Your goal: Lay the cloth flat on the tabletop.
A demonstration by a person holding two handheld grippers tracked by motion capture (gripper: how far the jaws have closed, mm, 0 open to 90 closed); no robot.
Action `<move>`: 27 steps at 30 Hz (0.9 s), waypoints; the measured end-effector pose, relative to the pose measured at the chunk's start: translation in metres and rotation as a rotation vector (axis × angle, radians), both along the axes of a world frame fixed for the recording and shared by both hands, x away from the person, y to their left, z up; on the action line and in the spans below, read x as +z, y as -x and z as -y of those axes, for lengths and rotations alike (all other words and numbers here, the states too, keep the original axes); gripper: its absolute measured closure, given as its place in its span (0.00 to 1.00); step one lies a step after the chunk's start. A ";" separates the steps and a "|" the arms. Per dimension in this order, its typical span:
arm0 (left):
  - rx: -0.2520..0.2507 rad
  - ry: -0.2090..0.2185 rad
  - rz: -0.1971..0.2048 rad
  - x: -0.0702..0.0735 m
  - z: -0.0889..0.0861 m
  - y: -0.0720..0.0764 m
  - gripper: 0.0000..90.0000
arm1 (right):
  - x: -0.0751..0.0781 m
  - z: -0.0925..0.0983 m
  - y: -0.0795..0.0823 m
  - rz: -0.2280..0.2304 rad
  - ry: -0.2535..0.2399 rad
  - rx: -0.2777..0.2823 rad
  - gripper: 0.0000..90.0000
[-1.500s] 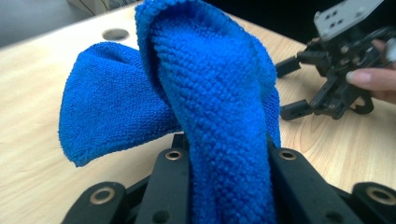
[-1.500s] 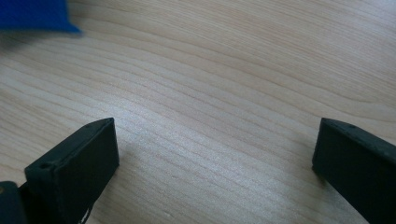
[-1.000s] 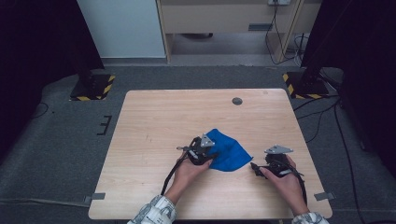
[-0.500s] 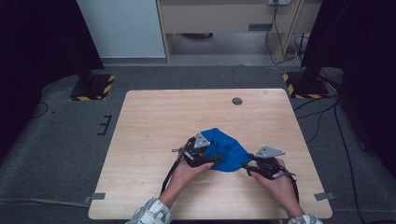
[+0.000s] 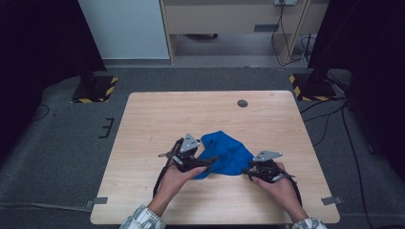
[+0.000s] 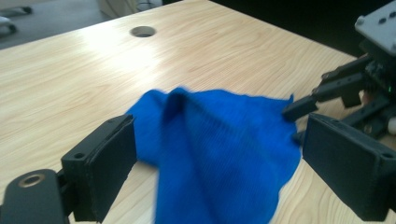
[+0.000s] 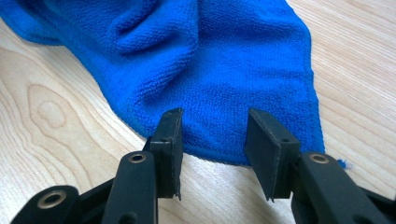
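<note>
Currently: blue cloth [image 5: 224, 153] bunched on table [image 5: 153, 119], near front edge. L gripper [image 6: 219, 154] just opened wide, cloth between pads, untouched. R gripper [image 7: 212, 140] just narrowed, half open at cloth's hem, nothing pinched.

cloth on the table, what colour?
Solid bright blue cloth, no pattern; its looped towel-like weave shows best in the right gripper view.

The cloth [image 7: 219, 60] was nubbly blue terry — matt; the worktop [image 6: 70, 79] was smooth pale wood, faintly glossy.
</note>
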State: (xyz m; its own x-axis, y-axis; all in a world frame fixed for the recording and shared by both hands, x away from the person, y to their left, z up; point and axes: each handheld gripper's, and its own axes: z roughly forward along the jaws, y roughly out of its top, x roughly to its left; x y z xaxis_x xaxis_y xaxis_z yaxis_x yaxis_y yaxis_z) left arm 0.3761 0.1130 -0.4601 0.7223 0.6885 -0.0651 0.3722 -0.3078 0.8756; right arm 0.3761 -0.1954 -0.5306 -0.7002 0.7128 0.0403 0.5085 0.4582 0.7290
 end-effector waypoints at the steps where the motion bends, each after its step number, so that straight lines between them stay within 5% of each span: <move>1: 0.000 0.000 0.000 0.000 0.000 0.000 0.11 | 0.000 0.000 0.000 0.000 0.000 0.000 0.63; 6: 0.083 -0.035 -0.021 -0.009 -0.044 0.017 0.12 | 0.000 0.009 -0.002 -0.001 -0.003 -0.044 0.63; 12: 0.123 -0.044 -0.048 -0.020 -0.064 0.027 0.13 | 0.005 0.006 0.000 0.020 -0.008 -0.041 0.62; 22: 0.080 -0.131 -0.088 -0.043 -0.058 0.030 0.12 | 0.022 -0.012 0.011 0.068 -0.071 0.021 0.57; 27: 0.059 -0.123 -0.103 -0.046 -0.058 0.026 0.09 | 0.027 -0.020 0.013 0.081 -0.089 0.041 0.50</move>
